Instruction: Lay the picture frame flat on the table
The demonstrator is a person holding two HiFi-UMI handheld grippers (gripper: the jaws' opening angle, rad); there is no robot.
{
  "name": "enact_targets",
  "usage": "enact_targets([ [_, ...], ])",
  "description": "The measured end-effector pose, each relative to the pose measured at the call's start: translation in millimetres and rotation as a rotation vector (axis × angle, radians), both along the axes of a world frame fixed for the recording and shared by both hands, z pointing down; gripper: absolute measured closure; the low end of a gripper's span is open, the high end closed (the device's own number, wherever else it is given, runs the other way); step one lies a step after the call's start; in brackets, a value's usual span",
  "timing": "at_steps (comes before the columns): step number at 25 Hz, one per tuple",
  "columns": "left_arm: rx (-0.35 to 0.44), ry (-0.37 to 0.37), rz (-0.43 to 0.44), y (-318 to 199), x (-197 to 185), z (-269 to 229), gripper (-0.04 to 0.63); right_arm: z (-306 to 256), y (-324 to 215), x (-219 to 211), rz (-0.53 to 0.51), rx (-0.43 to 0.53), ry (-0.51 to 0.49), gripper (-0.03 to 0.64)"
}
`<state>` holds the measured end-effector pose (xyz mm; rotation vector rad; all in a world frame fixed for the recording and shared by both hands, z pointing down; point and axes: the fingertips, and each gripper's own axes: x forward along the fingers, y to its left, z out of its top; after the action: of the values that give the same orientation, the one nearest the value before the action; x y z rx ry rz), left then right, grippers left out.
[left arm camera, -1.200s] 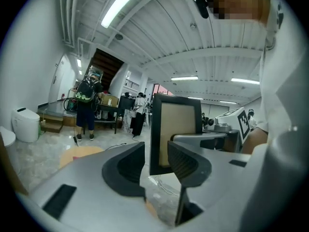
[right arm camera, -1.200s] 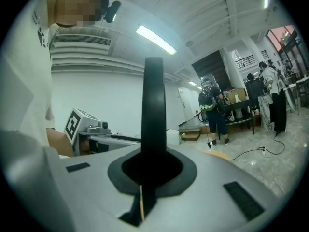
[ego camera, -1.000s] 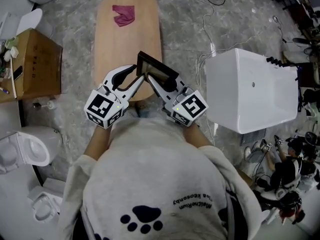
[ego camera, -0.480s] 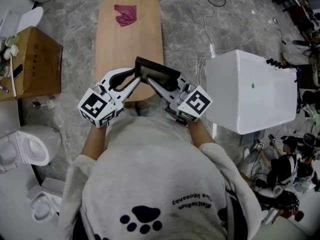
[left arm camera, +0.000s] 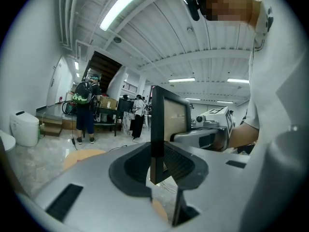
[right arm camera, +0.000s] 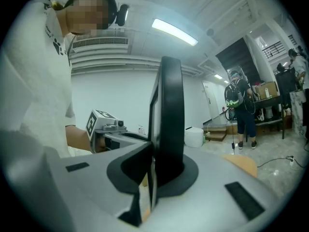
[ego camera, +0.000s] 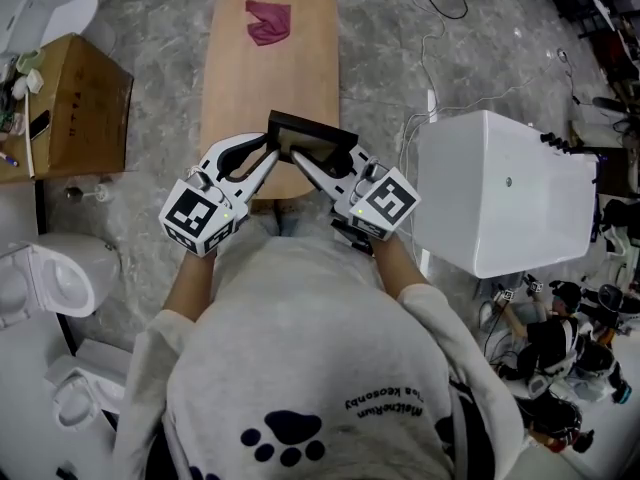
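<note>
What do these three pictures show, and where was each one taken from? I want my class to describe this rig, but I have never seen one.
There is no robot here. A person holds a hand-worked two-jaw gripper in each hand. The head view comes from a camera on the person's head, looking down. The other two views come from cameras riding on each gripper, looking along its jaws. Below is a wooden table with a red cloth at its far end. The left gripper and right gripper each clamp one side of a dark picture frame, which is upright and not yet laid flat. The left jaws have just been closing on it.
</note>
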<state>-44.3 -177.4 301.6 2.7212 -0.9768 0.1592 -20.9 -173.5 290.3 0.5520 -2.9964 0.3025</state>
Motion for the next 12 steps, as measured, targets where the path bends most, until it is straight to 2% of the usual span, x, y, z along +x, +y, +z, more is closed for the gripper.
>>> enact_targets([
  [12,-0.022,-0.006,-0.049,-16.9,-29.2,27.8,0.509,25.5,-19.2,-28.5,-0.041,-0.048,-0.003,0.584],
])
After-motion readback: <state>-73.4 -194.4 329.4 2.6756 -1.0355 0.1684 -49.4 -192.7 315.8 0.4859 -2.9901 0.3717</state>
